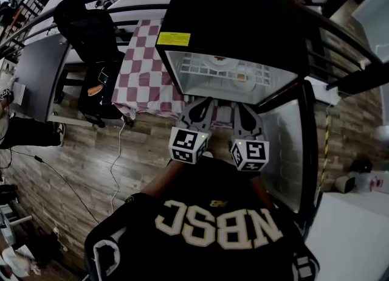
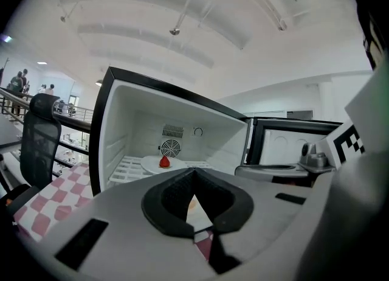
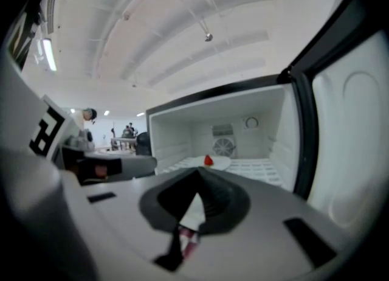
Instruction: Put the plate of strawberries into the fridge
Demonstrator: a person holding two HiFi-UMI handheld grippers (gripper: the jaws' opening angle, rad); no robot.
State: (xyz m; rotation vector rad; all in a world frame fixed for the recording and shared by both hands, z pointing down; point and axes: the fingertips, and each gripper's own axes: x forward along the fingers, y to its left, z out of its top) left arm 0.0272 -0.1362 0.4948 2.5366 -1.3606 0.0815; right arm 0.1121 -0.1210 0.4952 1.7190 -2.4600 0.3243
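Note:
A small black fridge (image 1: 231, 18) stands open on the table. On its white wire shelf lies a white plate (image 2: 152, 166) with a red strawberry (image 2: 164, 162) on it. The right gripper view shows the same plate (image 3: 220, 165) and strawberry (image 3: 208, 160); in the head view the plate (image 1: 217, 62) is small and dim. My left gripper (image 1: 203, 102) and right gripper (image 1: 243, 108) hang side by side just outside the fridge opening, pointing in. Both are shut with nothing between the jaws, as seen on the left gripper (image 2: 193, 173) and the right gripper (image 3: 199, 173).
The fridge door (image 1: 285, 146) swings open on the right, close beside my right gripper. A red-and-white checked tablecloth (image 1: 143, 61) covers the table left of the fridge. A black office chair (image 1: 91, 30) stands further left, and a cable (image 1: 115, 164) trails over the wood floor.

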